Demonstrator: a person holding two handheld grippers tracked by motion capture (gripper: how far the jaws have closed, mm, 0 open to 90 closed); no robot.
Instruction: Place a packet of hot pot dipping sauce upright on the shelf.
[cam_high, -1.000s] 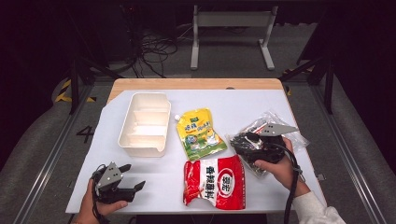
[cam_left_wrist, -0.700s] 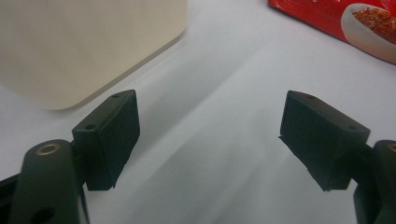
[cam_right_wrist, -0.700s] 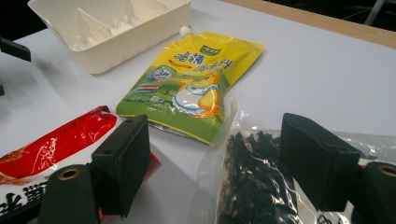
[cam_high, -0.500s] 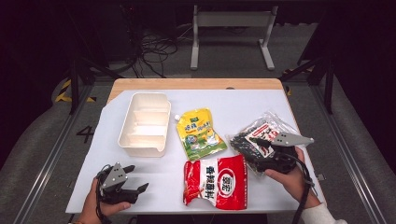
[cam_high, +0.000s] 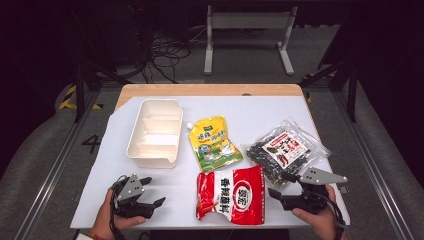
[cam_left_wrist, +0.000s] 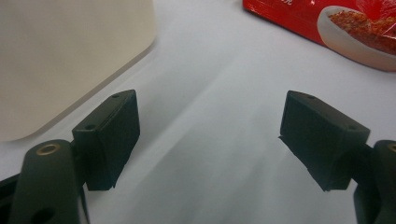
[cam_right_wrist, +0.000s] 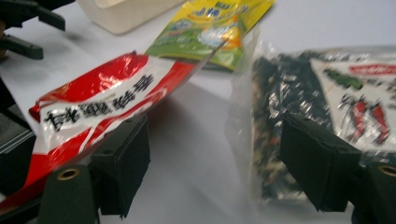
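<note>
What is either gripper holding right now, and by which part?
Nothing is held. The left gripper has its jaws open over bare table near the tray. The right gripper is open between the red packet and the clear bag.

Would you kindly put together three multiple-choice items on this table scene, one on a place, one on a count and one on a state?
1. Where does the yellow pouch lie?
A. Inside the tray
B. Between the white tray and the clear bag
C. Under the red packet

2. How many food packs lie on the table?
A. Two
B. Three
C. Five

3. How is the left gripper?
A. Open with nothing in it
B. Shut on the red packet
C. Shut on the tray

Answers: 1 B, the pouch lies on the sheet with the tray left of it and the bag right. 2 B, yellow, red and clear packs. 3 A, its jaws stand apart over bare sheet.
</note>
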